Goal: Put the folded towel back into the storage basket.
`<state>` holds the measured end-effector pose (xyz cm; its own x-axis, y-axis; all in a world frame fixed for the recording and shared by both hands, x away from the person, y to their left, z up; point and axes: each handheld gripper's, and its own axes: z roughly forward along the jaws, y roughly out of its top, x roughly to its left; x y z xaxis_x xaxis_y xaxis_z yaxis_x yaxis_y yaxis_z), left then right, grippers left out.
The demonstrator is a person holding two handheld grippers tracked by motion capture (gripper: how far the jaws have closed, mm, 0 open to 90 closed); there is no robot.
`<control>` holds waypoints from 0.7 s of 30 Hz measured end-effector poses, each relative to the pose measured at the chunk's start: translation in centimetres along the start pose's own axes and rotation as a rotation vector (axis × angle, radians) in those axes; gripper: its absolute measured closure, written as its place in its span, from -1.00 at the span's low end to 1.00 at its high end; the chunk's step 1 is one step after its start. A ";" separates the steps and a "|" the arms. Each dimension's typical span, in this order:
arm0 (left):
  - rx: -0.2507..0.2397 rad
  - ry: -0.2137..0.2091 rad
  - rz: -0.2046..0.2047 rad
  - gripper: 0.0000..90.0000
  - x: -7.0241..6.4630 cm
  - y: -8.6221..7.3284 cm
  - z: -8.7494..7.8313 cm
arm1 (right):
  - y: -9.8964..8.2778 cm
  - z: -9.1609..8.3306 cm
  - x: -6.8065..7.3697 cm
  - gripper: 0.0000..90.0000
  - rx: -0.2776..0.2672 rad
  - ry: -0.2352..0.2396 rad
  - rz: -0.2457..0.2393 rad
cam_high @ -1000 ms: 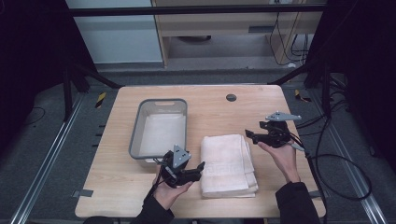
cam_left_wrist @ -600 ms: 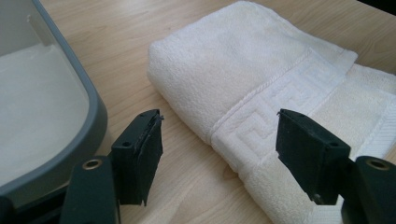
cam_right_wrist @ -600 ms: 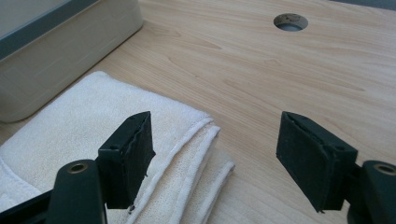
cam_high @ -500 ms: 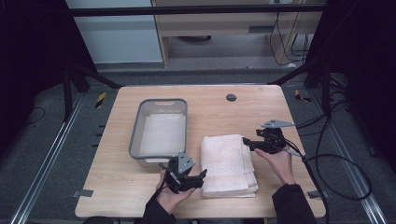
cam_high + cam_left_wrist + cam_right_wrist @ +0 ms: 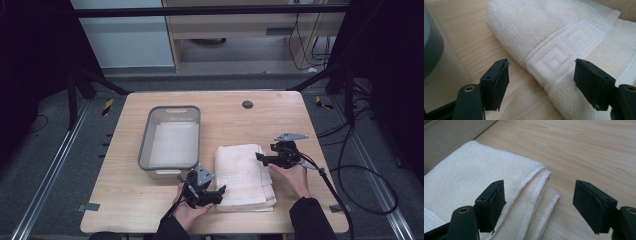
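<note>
A folded white towel (image 5: 243,176) lies flat on the wooden table (image 5: 235,117), just right of a grey plastic bin (image 5: 171,136), as a person brings a gripper in from each side. The left gripper (image 5: 219,191) sits at the towel's near left corner and the right gripper (image 5: 259,157) at its far right edge. Both have their jaws spread wide, having just been opening further, and neither presses on the cloth.

In the left gripper view the towel's rounded fold and woven key-pattern border (image 5: 564,53) lie between the jaws; in the right gripper view the stacked hemmed edges (image 5: 541,192) sit in the gap.

The terry cloth looks soft, thick and light. It is likely to sag and come unfolded if lifted by a single layer, though it is neither slippery nor fragile. The surest hold appears to be across all the layers at once: over the rounded fold on the left, and over the full stack of hems on the right, with each lower jaw slid flat along the table under the bottom layer.
</note>
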<state>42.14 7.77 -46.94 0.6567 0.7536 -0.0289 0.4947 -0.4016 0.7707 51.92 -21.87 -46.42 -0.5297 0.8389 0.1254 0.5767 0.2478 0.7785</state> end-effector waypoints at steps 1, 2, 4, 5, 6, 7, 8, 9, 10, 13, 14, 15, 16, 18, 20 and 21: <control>0.001 -0.011 -0.008 -0.40 -0.1 0.0 0.3 | -0.1 0.2 0.0 -0.43 0.006 0.003 0.008; 0.004 -0.015 -0.010 -0.41 -0.2 0.0 0.5 | -0.2 0.3 0.0 -0.43 0.007 0.002 0.007; 0.009 -0.020 -0.009 -0.43 -0.3 -0.1 0.8 | -0.3 0.5 0.1 -0.43 0.012 0.009 0.009; 0.013 -0.022 -0.011 -0.43 -0.4 -0.1 1.0 | -0.3 0.7 0.2 -0.43 0.013 0.014 0.012; 0.016 -0.020 -0.007 -0.44 -0.5 -0.1 1.1 | -0.4 0.8 0.2 -0.43 0.016 0.017 0.013; 0.017 -0.019 -0.008 -0.45 -0.5 -0.1 1.3 | -0.4 0.9 0.2 -0.43 0.020 0.021 0.016; 0.017 -0.019 -0.008 -0.45 -0.5 -0.1 1.3 | -0.4 0.9 0.2 -0.43 0.020 0.021 0.016; 0.016 -0.025 -0.017 -0.45 -0.6 -0.2 1.5 | -0.5 1.2 0.3 -0.43 0.027 0.026 0.017; 0.021 -0.023 -0.012 -0.45 -0.6 -0.3 1.6 | -0.6 1.3 0.4 -0.43 0.031 0.030 0.021; 0.019 -0.022 -0.013 -0.46 -0.7 -0.5 1.9 | -0.8 1.7 0.5 -0.43 0.040 0.035 0.021; 0.019 -0.022 -0.013 -0.46 -0.7 -0.5 1.9 | -0.8 1.7 0.5 -0.43 0.040 0.035 0.021; 0.023 -0.025 -0.015 -0.46 -0.6 -0.5 2.1 | -0.9 1.8 0.6 -0.44 0.053 0.036 0.029; 0.028 -0.025 -0.016 -0.47 -0.6 -0.6 2.1 | -0.9 1.9 0.6 -0.44 0.054 0.036 0.029; 0.036 -0.029 -0.023 -0.48 -0.5 -0.6 2.3 | -1.0 2.0 0.7 -0.44 0.063 0.032 0.029; 0.050 -0.046 -0.046 -0.48 -0.4 -0.6 2.5 | -1.1 2.2 0.7 -0.44 0.071 0.030 0.028; 0.053 -0.051 -0.053 -0.48 -0.4 -0.6 2.6 | -1.1 2.3 0.7 -0.44 0.078 0.027 0.032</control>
<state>43.06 6.41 -49.06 0.6563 0.7476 -0.1015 0.5580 -0.3904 0.7323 52.29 -20.48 -48.61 -0.5267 0.8336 0.1667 0.6394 0.2592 0.7238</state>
